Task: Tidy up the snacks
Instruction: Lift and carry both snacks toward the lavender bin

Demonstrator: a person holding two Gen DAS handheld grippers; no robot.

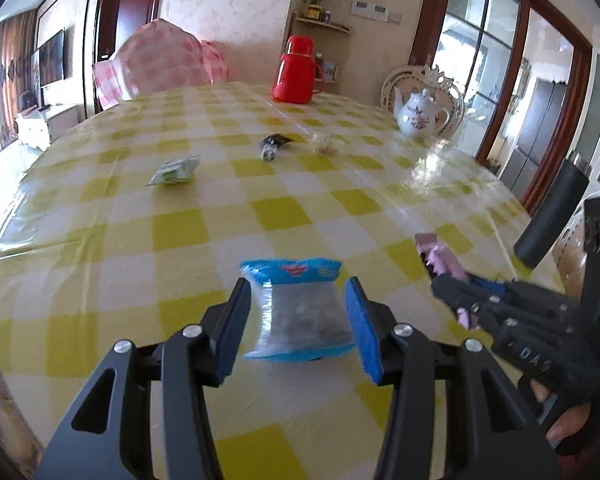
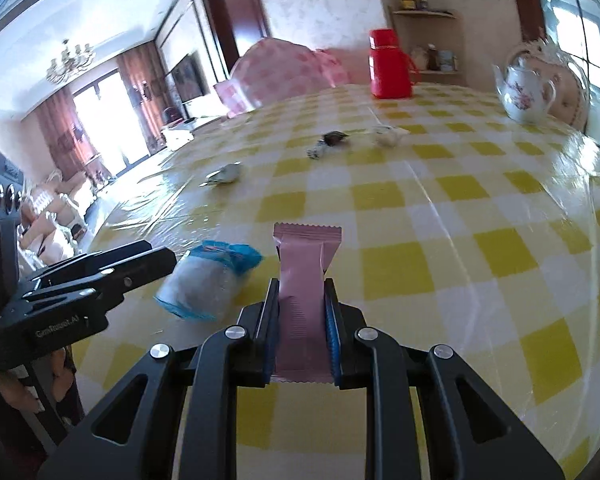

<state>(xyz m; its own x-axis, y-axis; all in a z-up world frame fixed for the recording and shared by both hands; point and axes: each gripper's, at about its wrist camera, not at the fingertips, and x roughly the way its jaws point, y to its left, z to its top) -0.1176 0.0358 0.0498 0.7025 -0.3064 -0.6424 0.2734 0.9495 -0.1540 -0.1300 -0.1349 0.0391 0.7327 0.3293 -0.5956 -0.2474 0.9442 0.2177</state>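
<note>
My left gripper (image 1: 298, 320) is shut on a blue and clear snack packet (image 1: 300, 312), its pads pressing both sides, over the yellow checked table (image 1: 180, 240). My right gripper (image 2: 302, 320) is shut on a pink snack bar (image 2: 306, 272) that sticks out forward between the pads. In the left wrist view the right gripper (image 1: 444, 276) is at the right with the pink bar (image 1: 436, 252). In the right wrist view the left gripper (image 2: 168, 260) holds the blue packet (image 2: 208, 284) at the left. A green packet (image 1: 174, 171), a dark wrapped candy (image 1: 274, 144) and a white candy (image 1: 324, 142) lie farther back.
A red thermos (image 1: 296, 70) stands at the far edge. A white floral teapot (image 1: 418, 114) stands at the back right, with a clear glass object (image 1: 432, 164) in front of it. A pink checked cover (image 1: 160, 60) is behind the table. A dark cylinder (image 1: 552, 216) is at the right.
</note>
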